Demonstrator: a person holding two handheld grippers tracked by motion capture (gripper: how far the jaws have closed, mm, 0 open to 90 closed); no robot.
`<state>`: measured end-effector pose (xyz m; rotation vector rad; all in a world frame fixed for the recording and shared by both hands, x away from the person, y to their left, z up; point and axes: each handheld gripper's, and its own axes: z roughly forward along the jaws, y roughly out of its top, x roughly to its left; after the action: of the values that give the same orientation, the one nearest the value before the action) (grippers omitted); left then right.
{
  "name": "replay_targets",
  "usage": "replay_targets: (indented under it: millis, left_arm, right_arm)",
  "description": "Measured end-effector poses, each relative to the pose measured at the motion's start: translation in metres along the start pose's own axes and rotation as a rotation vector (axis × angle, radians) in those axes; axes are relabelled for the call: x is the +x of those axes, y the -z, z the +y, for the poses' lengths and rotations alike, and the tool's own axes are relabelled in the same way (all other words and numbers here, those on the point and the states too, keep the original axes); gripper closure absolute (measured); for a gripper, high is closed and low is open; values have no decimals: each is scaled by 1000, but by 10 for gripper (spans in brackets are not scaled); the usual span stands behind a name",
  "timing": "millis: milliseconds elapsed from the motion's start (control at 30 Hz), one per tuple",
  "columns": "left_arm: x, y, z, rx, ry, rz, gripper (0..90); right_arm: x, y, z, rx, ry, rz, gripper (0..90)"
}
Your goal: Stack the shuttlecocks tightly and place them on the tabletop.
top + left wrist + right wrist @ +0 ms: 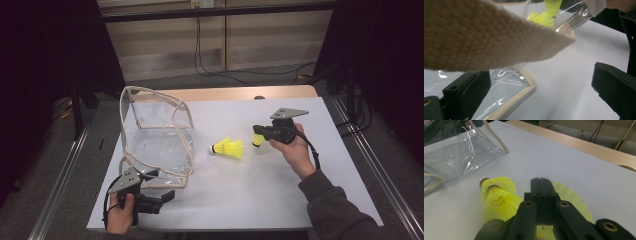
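While the high view looks down on the white table, the right gripper sits at centre-right with a yellow shuttlecock at its tip. Two nested yellow shuttlecocks lie just left of it on the table. A clear bag with beige webbing trim stands farther left. The left gripper rests at the bag's near corner.

Left gripper view: both black jaws stand wide apart. The bag's clear bottom edge lies beside the left jaw, not clamped. A beige webbing strap crosses overhead.

Right gripper view: the jaws are pressed fully together, lying over the yellow skirt of the shuttlecock. Whether they pinch it cannot be told. The nested pair lies just to the left.
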<state>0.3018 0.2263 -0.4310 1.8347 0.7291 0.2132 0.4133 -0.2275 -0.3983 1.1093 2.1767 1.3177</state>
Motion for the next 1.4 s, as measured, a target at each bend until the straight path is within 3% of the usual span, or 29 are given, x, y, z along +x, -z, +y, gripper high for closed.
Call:
replay_targets:
  millis: [867, 1400]
  left_arm:
    - [0, 0, 0, -1, -1, 5, 22]
    - [0, 0, 0, 3, -4, 3, 22]
  right_arm:
    - [18, 13, -20, -26, -2, 41, 900]
    - [19, 17, -34, -45, -44, 41, 898]
